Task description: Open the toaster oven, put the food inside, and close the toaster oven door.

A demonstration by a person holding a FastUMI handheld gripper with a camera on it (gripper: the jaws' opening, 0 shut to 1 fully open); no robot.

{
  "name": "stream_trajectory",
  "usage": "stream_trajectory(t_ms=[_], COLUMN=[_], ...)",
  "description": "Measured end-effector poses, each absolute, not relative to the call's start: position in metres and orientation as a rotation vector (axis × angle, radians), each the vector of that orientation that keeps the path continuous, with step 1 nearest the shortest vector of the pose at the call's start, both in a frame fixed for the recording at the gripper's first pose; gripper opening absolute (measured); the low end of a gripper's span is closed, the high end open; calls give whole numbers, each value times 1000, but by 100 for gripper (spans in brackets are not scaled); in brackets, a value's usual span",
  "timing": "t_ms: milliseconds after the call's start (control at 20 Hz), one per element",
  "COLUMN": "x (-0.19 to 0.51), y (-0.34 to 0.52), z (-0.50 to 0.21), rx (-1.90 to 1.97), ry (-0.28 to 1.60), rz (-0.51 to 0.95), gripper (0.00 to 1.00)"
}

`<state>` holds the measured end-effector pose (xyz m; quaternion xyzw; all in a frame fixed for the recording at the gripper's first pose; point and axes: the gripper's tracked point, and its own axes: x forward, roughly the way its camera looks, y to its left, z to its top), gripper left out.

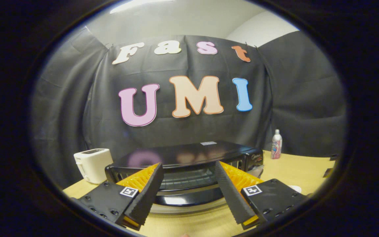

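Note:
A black toaster oven (189,153) stands on the wooden table (294,169) just ahead of my fingers. Its door (189,199) looks folded down toward me, with a silver handle edge along its near side. A wire rack (186,179) shows inside the opening. My gripper (188,164) is open, its two fingers spread wide on either side of the oven's opening, with nothing held between them. The fingertips reach about level with the oven's front top edge.
A white slot toaster (92,164) stands left of the oven. A small bottle (276,144) stands at the back right by the cloth wall. A white, plate-like edge (296,188) peeks out beyond the right finger. Bare tabletop lies right of the oven.

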<state>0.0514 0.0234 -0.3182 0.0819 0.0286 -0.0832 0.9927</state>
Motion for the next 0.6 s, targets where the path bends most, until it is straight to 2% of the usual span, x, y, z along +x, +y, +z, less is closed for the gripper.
stream_trajectory(t_ms=[600], x=[-12], y=[19], z=[-367], rx=[109], ry=[273], rz=[-253], gripper=[99])
